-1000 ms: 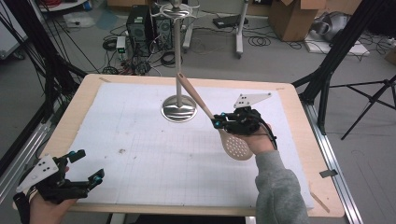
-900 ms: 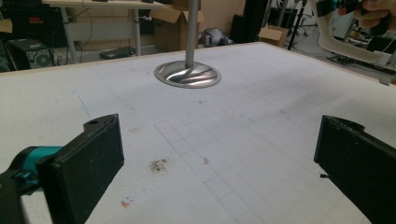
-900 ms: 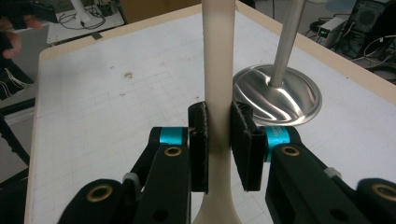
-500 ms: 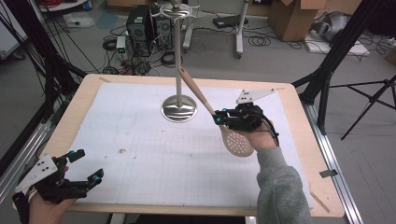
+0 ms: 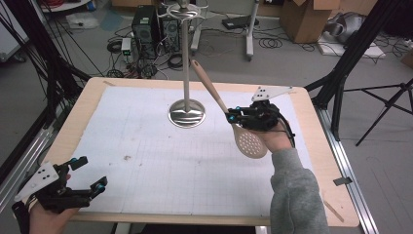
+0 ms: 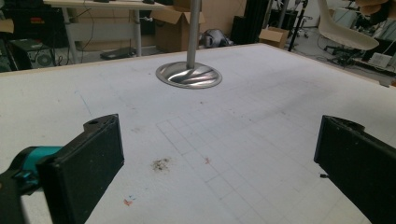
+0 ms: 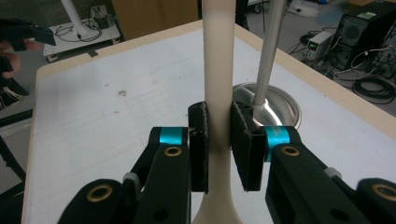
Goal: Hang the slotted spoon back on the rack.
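A wooden slotted spoon [image 5: 248,142] hangs above the right half of the table, its handle tilted up toward the metal stand. My right gripper [image 5: 233,117] is shut on the neck of the spoon [image 7: 218,93], just above the perforated bowl. The metal stand [image 5: 186,113] has a round shiny base [image 6: 189,75], a tall pole and a ring at the top, and stands at the back centre of the table. My left gripper [image 5: 87,173] rests at the near left corner, its jaws wide open over the bare mat, as the left gripper view confirms [image 6: 215,154].
A white gridded mat [image 5: 160,161] covers the wooden table [image 5: 319,126]. A small dark smudge [image 5: 127,157] marks the mat left of centre. Computer towers, cables, boxes and tripod legs stand on the floor beyond the table.
The spoon in my right gripper has shifted slightly, its handle tip drawing a little nearer the stand's pole. The left gripper has kept still.
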A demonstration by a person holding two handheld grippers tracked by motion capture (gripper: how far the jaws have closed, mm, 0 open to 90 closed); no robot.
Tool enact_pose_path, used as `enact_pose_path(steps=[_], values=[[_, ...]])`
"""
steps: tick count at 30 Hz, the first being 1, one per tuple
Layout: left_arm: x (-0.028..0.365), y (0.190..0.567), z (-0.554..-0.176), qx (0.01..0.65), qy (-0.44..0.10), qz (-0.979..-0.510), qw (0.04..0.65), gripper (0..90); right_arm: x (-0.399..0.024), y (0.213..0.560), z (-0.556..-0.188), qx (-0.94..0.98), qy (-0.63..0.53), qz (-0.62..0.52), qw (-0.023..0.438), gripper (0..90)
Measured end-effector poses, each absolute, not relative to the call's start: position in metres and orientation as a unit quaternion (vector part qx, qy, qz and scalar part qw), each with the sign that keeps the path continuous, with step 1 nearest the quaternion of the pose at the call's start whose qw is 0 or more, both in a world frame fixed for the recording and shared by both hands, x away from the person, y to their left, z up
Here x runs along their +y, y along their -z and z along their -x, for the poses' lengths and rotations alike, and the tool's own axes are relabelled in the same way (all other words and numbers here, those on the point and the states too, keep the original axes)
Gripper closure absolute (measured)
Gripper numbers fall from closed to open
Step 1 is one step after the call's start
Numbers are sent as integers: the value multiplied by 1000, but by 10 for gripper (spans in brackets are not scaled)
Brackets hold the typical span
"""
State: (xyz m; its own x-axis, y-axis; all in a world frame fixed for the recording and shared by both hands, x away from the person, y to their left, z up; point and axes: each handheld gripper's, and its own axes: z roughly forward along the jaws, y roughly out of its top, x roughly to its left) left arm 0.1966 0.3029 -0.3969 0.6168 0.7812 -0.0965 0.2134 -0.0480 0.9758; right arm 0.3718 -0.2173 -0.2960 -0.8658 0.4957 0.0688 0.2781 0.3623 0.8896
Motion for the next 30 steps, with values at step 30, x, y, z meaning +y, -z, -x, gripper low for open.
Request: enact_pose_path(steps=[30], values=[[307,395,-186,362,-249,-682,585,18,-226,280,-388,803,-531,-240,123,781]])
